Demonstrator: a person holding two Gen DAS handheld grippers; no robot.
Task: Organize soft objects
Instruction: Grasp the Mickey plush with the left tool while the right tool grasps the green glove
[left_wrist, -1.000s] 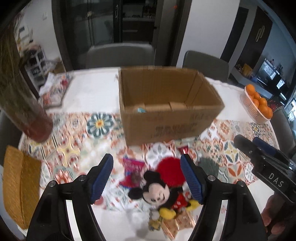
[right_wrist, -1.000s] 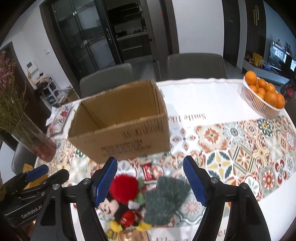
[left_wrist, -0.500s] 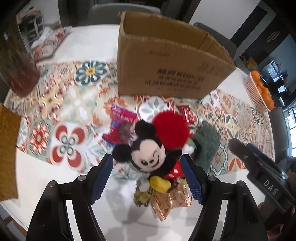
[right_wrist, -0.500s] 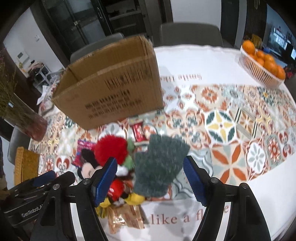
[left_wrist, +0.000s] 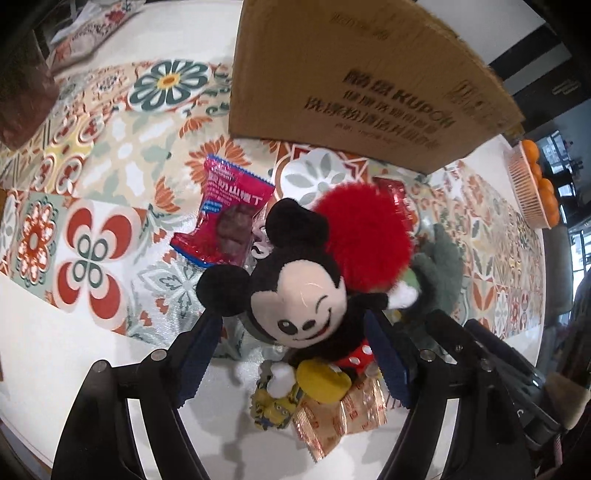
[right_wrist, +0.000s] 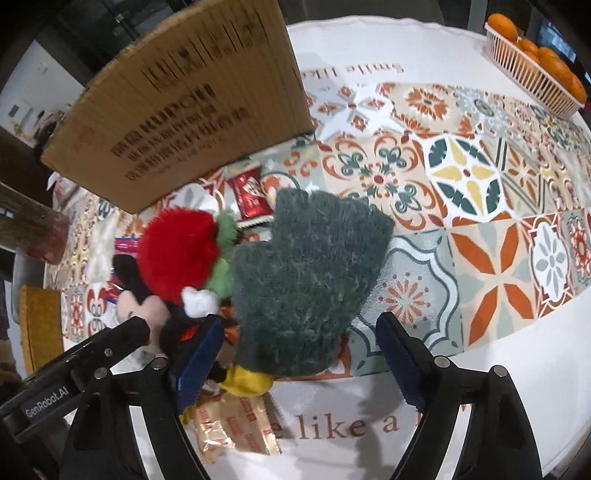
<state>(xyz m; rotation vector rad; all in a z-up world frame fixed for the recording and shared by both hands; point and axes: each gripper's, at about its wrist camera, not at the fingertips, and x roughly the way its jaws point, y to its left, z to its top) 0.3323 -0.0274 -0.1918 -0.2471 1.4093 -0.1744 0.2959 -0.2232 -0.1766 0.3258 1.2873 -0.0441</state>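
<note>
**Both tools spread over the toy pile**

The left tool (left_wrist: 295, 360) hung low with its blue pads apart, one either side of the Mickey Mouse plush (left_wrist: 299, 295), which lay on the bench (left_wrist: 44, 354) between them; I could not tell whether the pads touched it. Just behind the plush sat a red pompom (left_wrist: 365, 236), with a pink snack packet (left_wrist: 225, 218) beside it. The right tool (right_wrist: 299, 365) was likewise spread wide, its pads flanking the near end of a dark green fuzzy glove (right_wrist: 306, 280) that lay partly over the plush. A gold wrapper (right_wrist: 236, 424) rested under the heap. The cardboard box (left_wrist: 354, 81) stood just beyond the pile, its inside out of sight. A basket (right_wrist: 532, 77) further off held oranges (right_wrist: 554, 62).
</note>
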